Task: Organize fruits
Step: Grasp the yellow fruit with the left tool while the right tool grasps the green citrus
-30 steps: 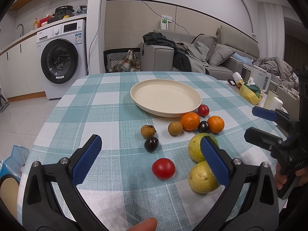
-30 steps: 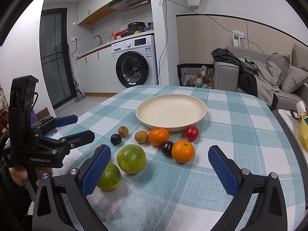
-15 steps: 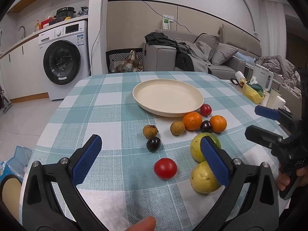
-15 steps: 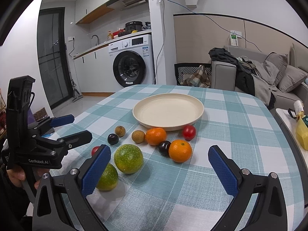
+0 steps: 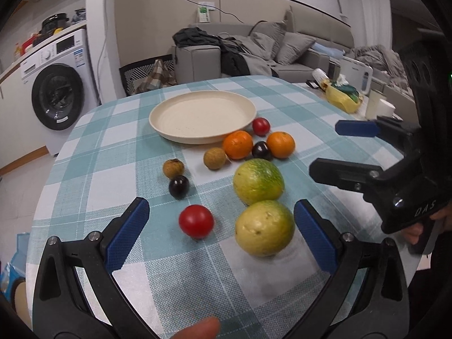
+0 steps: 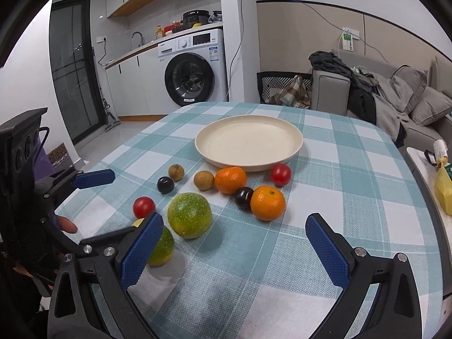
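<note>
An empty cream plate [image 5: 202,115] [image 6: 248,139] sits on the checked tablecloth. In front of it lie two oranges [image 5: 238,144] [image 6: 267,202], two red tomatoes [image 5: 196,221] [image 6: 280,174], dark plums [image 5: 178,186], brown longans [image 5: 173,168] and two large yellow-green fruits [image 5: 264,231] [image 5: 258,181]. My left gripper [image 5: 220,236] is open, its jaws either side of the near tomato and the near green fruit. My right gripper [image 6: 233,250] is open and empty above the cloth, nearest the second green fruit [image 6: 189,215].
The table's far edge faces a washing machine [image 6: 193,77] and a grey sofa [image 5: 282,53]. A yellow bag [image 5: 340,97] and white items stand on a side surface to the right. The other gripper [image 5: 375,163] hovers at the table's right.
My left gripper has moved forward and right, toward the near tomato and near green fruit. My right gripper has come closer to the fruits. Both stay open.
</note>
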A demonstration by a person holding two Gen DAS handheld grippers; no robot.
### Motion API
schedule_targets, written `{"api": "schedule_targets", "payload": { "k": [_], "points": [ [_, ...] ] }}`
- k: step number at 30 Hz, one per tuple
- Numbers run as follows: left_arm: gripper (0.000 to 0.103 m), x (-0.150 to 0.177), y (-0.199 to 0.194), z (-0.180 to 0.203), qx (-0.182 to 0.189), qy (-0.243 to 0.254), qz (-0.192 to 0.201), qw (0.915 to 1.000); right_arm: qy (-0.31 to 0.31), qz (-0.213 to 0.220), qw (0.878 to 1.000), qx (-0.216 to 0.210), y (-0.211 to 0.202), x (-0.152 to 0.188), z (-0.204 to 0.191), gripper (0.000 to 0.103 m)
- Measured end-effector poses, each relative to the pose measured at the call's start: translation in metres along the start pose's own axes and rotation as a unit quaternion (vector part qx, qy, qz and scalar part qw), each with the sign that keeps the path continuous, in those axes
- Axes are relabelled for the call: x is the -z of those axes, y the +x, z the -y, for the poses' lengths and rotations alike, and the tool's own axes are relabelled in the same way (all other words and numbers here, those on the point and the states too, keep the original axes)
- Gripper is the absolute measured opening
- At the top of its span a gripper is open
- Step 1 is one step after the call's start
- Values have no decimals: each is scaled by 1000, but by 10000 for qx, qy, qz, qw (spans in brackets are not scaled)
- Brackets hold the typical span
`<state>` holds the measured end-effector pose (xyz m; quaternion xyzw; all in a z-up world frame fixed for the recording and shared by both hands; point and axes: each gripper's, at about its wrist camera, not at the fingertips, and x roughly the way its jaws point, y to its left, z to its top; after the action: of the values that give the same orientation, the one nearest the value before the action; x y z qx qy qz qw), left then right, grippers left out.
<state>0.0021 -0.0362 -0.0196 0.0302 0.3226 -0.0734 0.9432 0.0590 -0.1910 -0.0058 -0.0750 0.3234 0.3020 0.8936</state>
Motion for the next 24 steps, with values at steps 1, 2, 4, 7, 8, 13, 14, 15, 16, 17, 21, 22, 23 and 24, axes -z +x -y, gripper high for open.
{"api": "schedule_targets", "payload": {
  "k": [1,2,4,7,8,13,14,15,16,17,21,22,23,24],
  "points": [
    [101,0,0,1,69,27,-21,10000,-13,-48,10000,-5,1,0,-1,103],
    [98,0,0,2,147,43,-46,9999,-24,-73,10000,-8,1,0,-2,103],
    [91,1,1,4,285,71,-113,9995,-34,-141,9999,-20,2,0,-3,103],
    [82,2,6,10,400,208,-260,9986,-74,-192,9998,-71,1,2,-3,103],
    [78,4,7,13,409,284,-289,9983,-79,-205,9997,-58,1,2,-3,103],
    [66,7,14,27,630,580,-486,9951,1,-257,9996,-66,1,5,1,103],
    [63,8,16,29,653,629,-530,9945,1,-265,9996,-51,1,5,1,103],
    [62,8,17,31,676,666,-572,9938,-3,-279,9996,-48,1,6,1,103],
    [59,9,18,32,701,693,-615,9932,-6,-291,9996,-56,2,6,1,103],
    [54,9,20,34,680,720,-645,9930,-8,-293,9996,-63,2,6,1,103],
    [49,9,21,33,801,683,-662,9922,6,-316,9994,-106,2,7,1,103],
    [49,10,20,31,850,661,-665,9920,12,-327,9994,-129,2,6,1,103],
    [49,9,20,30,884,647,-668,9917,20,-337,9993,-148,2,7,1,103],
    [49,9,19,29,896,632,-666,9917,24,-354,9992,-165,2,7,1,103]
  ]
}}
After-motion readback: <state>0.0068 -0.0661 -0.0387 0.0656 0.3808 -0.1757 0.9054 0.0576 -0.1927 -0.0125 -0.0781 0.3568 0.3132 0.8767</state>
